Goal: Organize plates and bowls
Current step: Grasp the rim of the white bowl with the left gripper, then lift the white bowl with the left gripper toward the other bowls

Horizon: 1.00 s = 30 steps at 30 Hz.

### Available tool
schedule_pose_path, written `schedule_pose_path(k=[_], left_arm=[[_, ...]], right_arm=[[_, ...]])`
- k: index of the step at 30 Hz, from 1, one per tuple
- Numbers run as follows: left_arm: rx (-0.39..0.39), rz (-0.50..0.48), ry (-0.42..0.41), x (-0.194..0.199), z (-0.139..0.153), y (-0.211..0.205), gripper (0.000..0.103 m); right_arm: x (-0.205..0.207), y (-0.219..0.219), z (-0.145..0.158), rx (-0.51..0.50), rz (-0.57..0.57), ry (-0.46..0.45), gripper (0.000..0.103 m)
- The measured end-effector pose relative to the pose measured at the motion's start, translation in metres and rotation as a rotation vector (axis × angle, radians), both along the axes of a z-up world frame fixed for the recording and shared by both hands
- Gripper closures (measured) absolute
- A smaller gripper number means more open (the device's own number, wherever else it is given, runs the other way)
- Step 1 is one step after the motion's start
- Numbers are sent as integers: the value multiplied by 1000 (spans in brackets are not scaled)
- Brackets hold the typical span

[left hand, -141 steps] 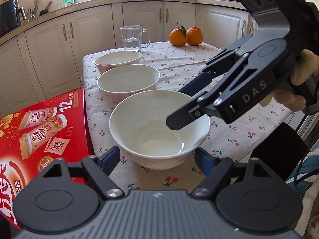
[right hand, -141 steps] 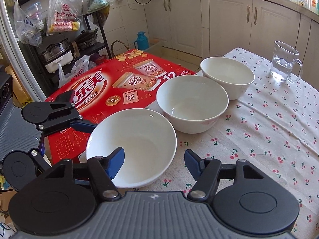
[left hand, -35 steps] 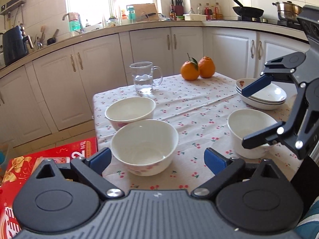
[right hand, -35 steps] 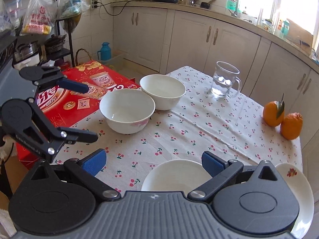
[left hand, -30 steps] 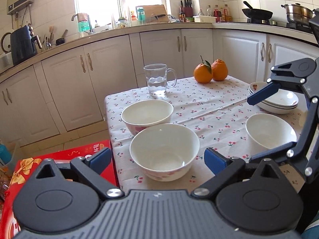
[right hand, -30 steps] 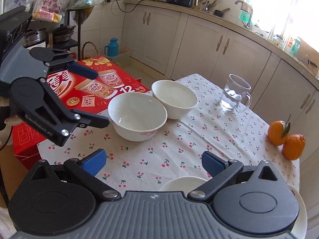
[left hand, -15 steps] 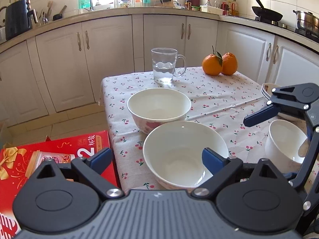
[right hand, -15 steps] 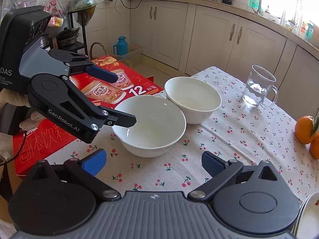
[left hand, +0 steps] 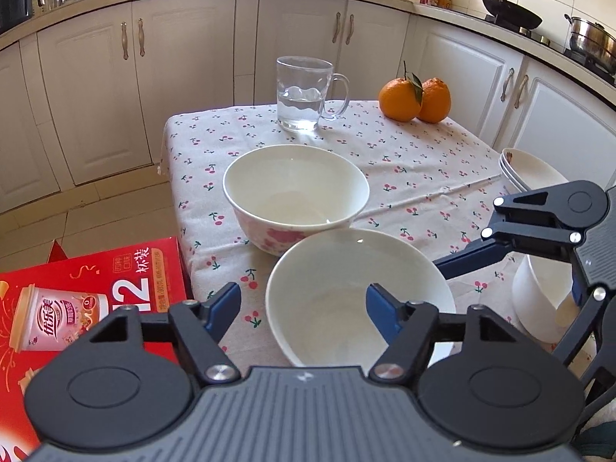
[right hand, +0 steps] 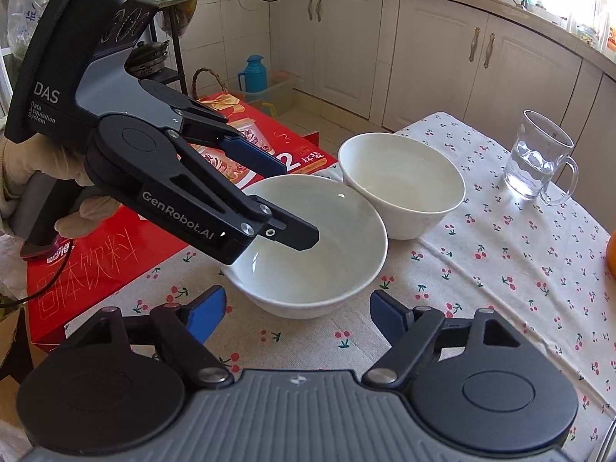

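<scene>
Two white bowls stand side by side on the cherry-print tablecloth point(left hand: 404, 161). The nearer bowl point(left hand: 358, 296) point(right hand: 308, 246) has my left gripper point(left hand: 302, 310) over its left rim: one pad is inside the bowl and the other is outside the wall, neither touching. Its jaws are closing. My right gripper point(right hand: 296, 315) comes at the same bowl from the opposite side. Its jaws are also closing, with the bowl's near wall between the blue pads but untouched. The farther bowl point(left hand: 296, 188) point(right hand: 400, 181) has pink flowers outside.
A smaller white bowl point(left hand: 539, 300) and a stack of plates point(left hand: 531, 169) sit at the table's right edge. A glass mug of water point(left hand: 304, 96) and two oranges point(left hand: 414, 100) stand at the far end. A red drinks carton point(left hand: 96, 292) lies beside the table.
Both grippers have come in lower and closer to the near bowl, and both pairs of jaws have narrowed. The left gripper's inner finger now dips inside the bowl.
</scene>
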<state>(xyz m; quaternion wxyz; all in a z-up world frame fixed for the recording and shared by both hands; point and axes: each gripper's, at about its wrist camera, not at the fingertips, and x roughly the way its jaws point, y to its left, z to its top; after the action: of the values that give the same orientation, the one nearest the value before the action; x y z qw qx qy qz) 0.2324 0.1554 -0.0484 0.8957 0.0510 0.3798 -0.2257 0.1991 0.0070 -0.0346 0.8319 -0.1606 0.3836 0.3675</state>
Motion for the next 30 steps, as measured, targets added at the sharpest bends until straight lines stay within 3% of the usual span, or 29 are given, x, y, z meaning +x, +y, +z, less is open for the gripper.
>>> schedule_pose_path(k=[18,30], left_arm=[[32,-63,63,16,-2,-8,55],[46,-80,66,13,0,-12,55]], right_arm=[[2,-2,-2,21,26,-1,27],[-1,-5,0,20,24,-7,28]])
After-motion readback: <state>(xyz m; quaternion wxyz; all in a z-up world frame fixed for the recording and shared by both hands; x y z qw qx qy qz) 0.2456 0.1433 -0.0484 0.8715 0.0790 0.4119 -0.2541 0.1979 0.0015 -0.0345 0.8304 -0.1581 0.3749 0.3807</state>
